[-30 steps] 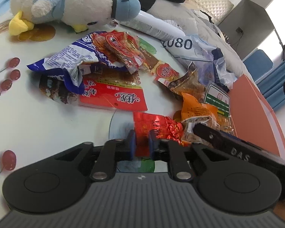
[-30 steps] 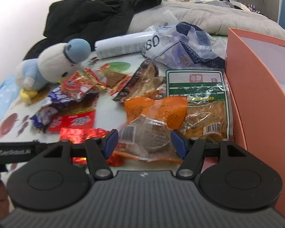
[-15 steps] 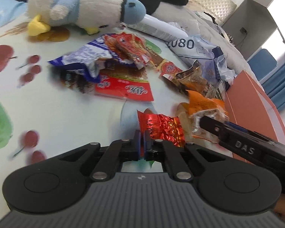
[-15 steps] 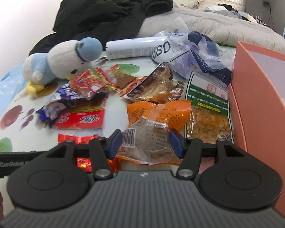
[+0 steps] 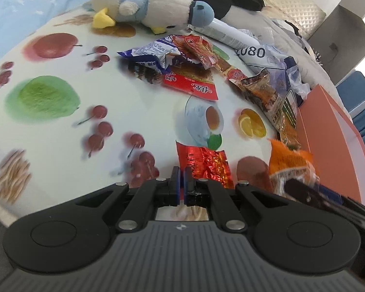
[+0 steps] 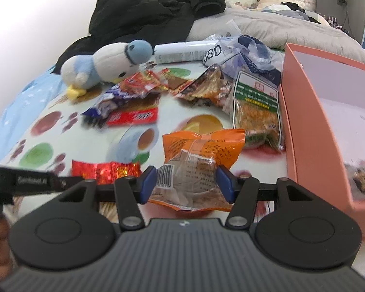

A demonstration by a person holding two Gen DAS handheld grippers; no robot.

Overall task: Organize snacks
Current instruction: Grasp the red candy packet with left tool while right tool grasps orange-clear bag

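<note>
My left claw pinches only the red packet's corner; my right claw squeezes the orange bag. Either could slip before the box.

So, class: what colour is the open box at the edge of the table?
The box is salmon-orange outside and white inside, clearest in the right wrist view.

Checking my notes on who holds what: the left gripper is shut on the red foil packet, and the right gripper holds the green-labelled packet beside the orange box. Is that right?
One slip. The right wrist view shows the right gripper holding the orange packet; the green-labelled packet lies on the table beside the orange box. The left gripper is shut on the red foil packet.
</note>
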